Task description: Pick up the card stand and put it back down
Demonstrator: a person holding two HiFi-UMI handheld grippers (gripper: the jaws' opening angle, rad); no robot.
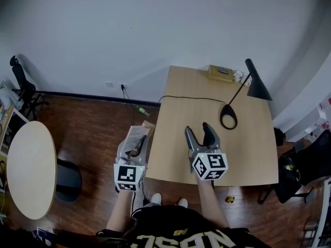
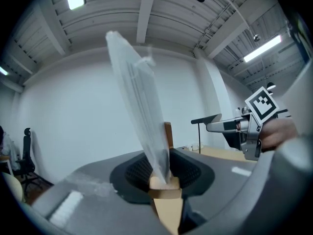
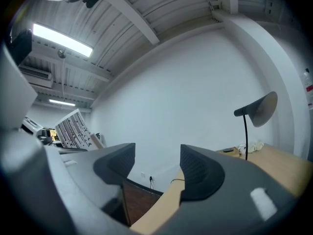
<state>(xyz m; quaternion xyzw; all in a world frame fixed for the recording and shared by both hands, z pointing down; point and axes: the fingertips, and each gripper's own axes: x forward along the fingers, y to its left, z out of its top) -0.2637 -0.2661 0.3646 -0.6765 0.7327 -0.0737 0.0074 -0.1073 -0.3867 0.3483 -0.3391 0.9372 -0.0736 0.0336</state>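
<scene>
**Layout.** The table (image 1: 248, 154) carried a lamp (image 1: 257, 88) and, at its far edge, a small tan box (image 1: 221, 72). The stand (image 2: 142, 106) was not on the table. It hung in the air just off the table's left edge, above the floor (image 1: 88, 133).

**Stand, handling.** It consisted of a thin clear panel holding a printed card, set in a small wooden base. It was judged light. The panel looked smooth and likely slippery, and thin enough to flex or scratch under pad pressure. The base was the stiff, grippable part and the correct place to hold. When set down, the base should go down flat first, because the tall panel could tip the stand over.

**Tongs.** The left gripper (image 2: 164, 180) was clamped tight on the wooden base, with the panel rising tilted above the jaws. The right gripper (image 3: 156, 163) hovered over the table with its jaws apart and nothing between them.

**Container.** A dark flat item lay at the top of the box. Whether it sat in the box or on it was too small to tell.
</scene>
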